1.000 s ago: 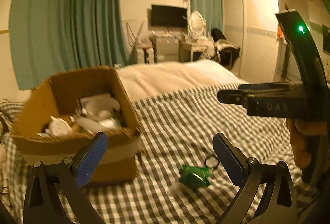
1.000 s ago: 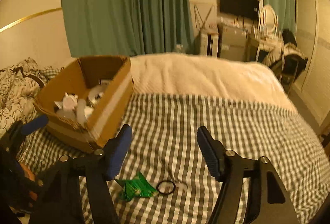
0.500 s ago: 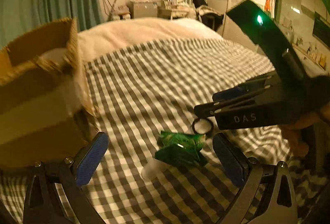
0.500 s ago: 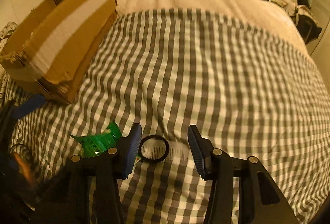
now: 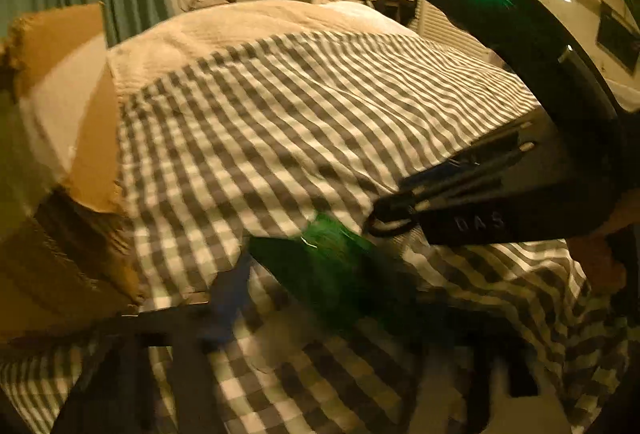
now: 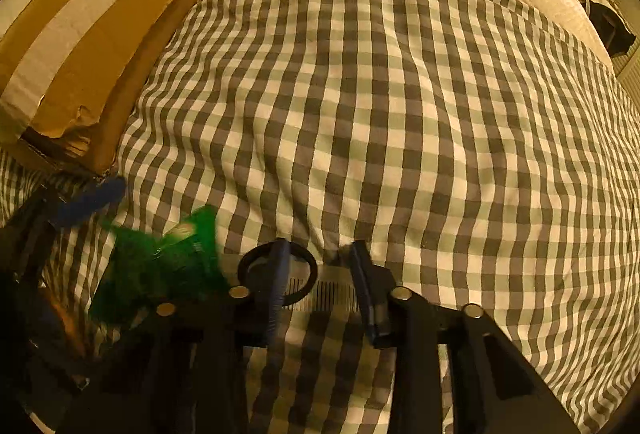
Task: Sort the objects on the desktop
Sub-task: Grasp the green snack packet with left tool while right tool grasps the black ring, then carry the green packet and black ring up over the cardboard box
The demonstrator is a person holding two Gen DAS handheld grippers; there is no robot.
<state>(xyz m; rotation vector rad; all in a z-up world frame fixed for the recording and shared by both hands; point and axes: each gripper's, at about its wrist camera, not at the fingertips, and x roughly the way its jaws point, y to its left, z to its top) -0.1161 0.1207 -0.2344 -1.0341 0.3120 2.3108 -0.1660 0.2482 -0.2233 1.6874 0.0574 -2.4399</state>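
Note:
A crumpled green wrapper (image 5: 340, 266) lies on the checked bedcover, also in the right wrist view (image 6: 160, 266). My left gripper (image 5: 320, 298) is down over it, jaws closing around it; the view is blurred, so contact is unclear. A black ring (image 6: 278, 274) with a small clear ruled piece (image 6: 332, 292) lies beside the wrapper. My right gripper (image 6: 316, 262) is partly open, its left finger (image 6: 276, 282) lying across the ring, its right finger (image 6: 362, 274) just right of it. The ring's edge shows under that gripper in the left view (image 5: 386, 226).
A cardboard box (image 6: 80, 46) with a pale tape band stands at the left on the checked bedcover (image 6: 400, 114); it also shows in the left wrist view (image 5: 60, 154). A cream blanket (image 5: 260, 22) lies beyond. Furniture stands at the far wall.
Both grippers dropped to the bedcover. The left jaws narrowed around the green wrapper. The right jaws narrowed and its left finger now lies over the black ring.

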